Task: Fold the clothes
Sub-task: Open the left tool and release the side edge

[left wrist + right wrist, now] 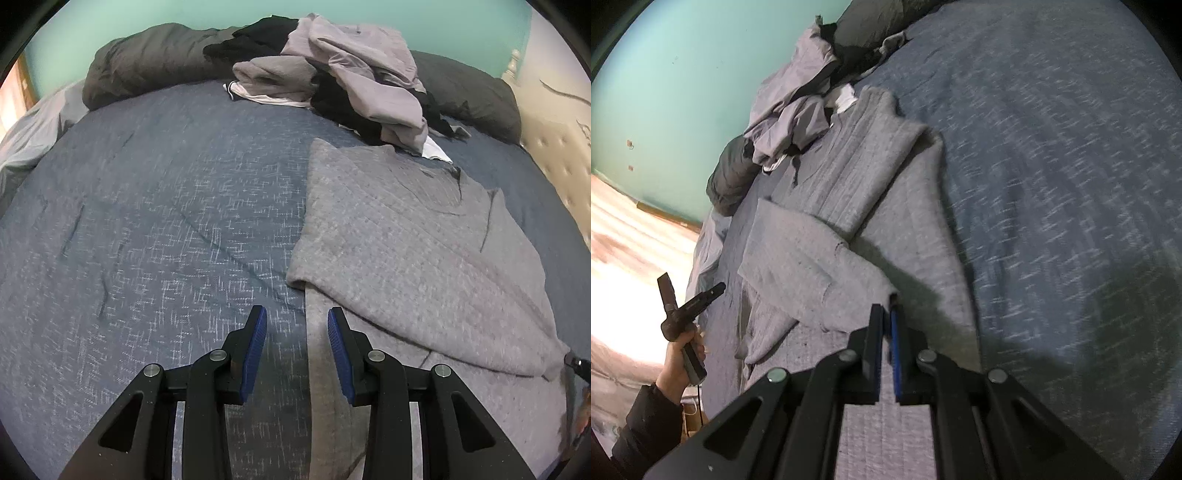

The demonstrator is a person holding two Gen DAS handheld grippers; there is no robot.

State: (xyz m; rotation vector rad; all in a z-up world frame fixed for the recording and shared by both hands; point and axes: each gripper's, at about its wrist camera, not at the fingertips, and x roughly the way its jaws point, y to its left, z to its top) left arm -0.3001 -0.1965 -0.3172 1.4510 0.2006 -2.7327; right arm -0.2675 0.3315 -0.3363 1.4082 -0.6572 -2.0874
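1. Right gripper [886, 314]: my jaws are pressed together on a fold of the grey sweater [849, 192], apparently at a sleeve end.
2. Left gripper [297, 332]: spread, holding nothing, over the sweater's edge.
3. Sweater lies on the bed [147, 221], below the clothes pile [351, 81].
4. Risk: thin pinch slips; fold collapses.

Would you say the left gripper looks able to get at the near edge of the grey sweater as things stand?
Probably yes. The left gripper is open and empty, the grey sweater lies just ahead between its fingers, and nothing sits between them on the bedspread.
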